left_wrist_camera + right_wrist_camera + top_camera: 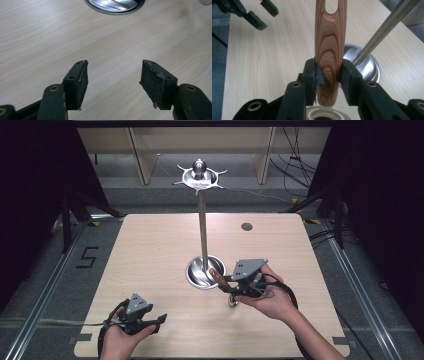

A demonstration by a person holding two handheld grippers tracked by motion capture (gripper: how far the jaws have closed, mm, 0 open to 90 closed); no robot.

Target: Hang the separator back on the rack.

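Right gripper view shows the right gripper (pixel 329 72) clamped on a wooden handle (pixel 330 45) beside the stand (pixel 384 27), not yet hung; left gripper (pixel 113 80) gapes empty.

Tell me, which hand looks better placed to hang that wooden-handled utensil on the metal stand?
The right one, probably. Its gripper is already shut on the wooden handle, close beside the stand's pole. The left gripper sits open and empty near the table's front edge.

Wooden-handled utensil (pixel 330 57) lifted by its handle

Handle reddish-brown, strong wood grain; slotted hanging hole near far end; faint stamped lettering at the gripped part; metal round end (pixel 233 301) hangs low just above table; sits right beside the stand's steel base dish.
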